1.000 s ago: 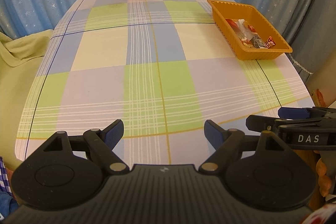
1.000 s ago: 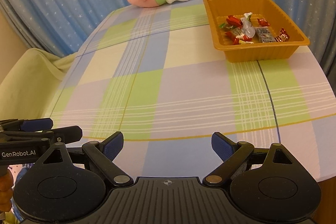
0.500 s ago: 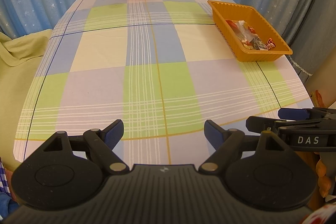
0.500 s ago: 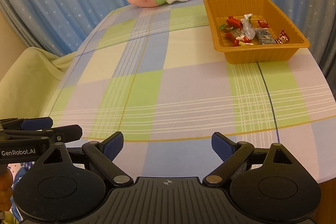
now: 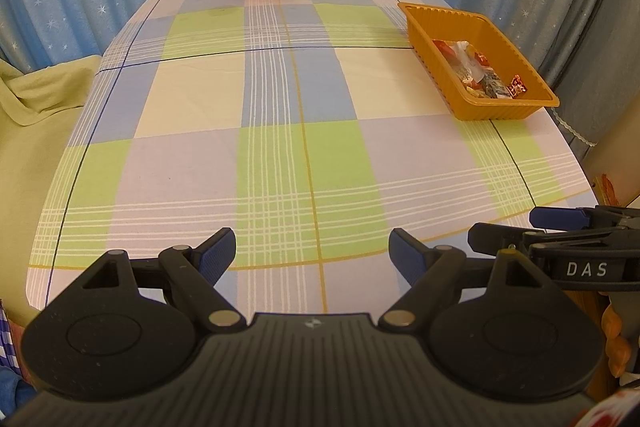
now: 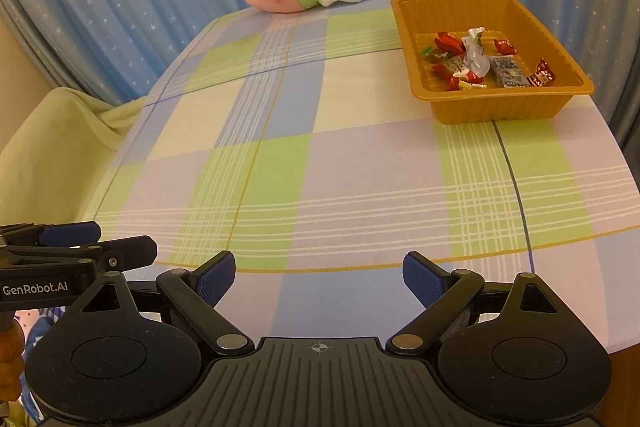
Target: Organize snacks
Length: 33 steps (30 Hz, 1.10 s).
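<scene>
1. Orange plastic, thin and ribbed along its walls: that is the tray [image 6: 496,107], which sits on the checked tablecloth [image 6: 320,167] near the table's far right edge, well apart from both grippers.
2. The snacks [image 6: 480,65] all lie inside the tray, bunched toward its near end: small wrapped sweets in red, clear and silver wrappers, some touching or overlapping.
3. I judge the sweets to be very light, with crinkly, slippery wrappers that could slide out of a loose pinch. The twisted wrapper ends look like the safest place to take hold; the small block-shaped packet [image 6: 508,73] seems stiffer and could be gripped across its short sides.
4. The tray looks light and somewhat flexible, so it would probably skid on the cloth if pushed. Its rolled rim is the natural hold.
5. The tray's long axis runs from near to far along the table's right edge, with one short end toward the grippers. The sweets point every which way, and the block packet lies roughly across the tray.
6. The left gripper [image 5: 312,253] has its fingers spread wide with nothing between them.
7. The right gripper [image 6: 320,277] is likewise spread wide and empty, hovering over the near edge of the table.
</scene>
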Each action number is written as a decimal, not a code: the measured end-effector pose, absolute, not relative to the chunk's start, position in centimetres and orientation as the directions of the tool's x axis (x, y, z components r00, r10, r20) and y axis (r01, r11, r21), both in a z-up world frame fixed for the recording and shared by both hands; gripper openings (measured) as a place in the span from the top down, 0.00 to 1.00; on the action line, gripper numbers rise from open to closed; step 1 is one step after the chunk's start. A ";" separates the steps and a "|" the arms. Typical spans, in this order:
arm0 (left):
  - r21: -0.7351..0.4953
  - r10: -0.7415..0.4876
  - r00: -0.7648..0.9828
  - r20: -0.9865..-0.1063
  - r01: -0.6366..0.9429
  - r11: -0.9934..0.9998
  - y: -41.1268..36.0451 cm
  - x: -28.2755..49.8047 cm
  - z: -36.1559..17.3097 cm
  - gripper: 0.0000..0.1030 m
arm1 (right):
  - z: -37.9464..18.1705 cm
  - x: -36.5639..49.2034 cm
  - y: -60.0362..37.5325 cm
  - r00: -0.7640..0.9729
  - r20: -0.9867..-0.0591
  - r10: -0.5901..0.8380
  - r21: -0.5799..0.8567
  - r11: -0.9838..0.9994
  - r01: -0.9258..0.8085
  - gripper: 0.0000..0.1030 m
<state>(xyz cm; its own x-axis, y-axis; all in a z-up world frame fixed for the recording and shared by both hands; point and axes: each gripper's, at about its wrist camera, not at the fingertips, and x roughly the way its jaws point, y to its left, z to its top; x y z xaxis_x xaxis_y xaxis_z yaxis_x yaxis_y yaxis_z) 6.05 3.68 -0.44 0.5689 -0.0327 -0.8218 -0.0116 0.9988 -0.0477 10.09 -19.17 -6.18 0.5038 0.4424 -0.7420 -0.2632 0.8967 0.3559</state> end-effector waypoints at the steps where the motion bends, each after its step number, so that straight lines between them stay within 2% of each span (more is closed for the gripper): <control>1: -0.048 -0.033 0.569 -0.822 -0.012 0.999 3.8 6.1 -0.4 0.20 | -6.2 10.1 -19.2 0.503 -0.742 0.442 0.356 0.897 -0.263 0.12; 33: -0.049 -0.052 0.577 -0.815 0.021 0.999 4.4 5.8 -0.1 0.20 | -5.9 9.2 -18.5 0.519 -0.741 0.426 0.351 0.905 -0.241 0.12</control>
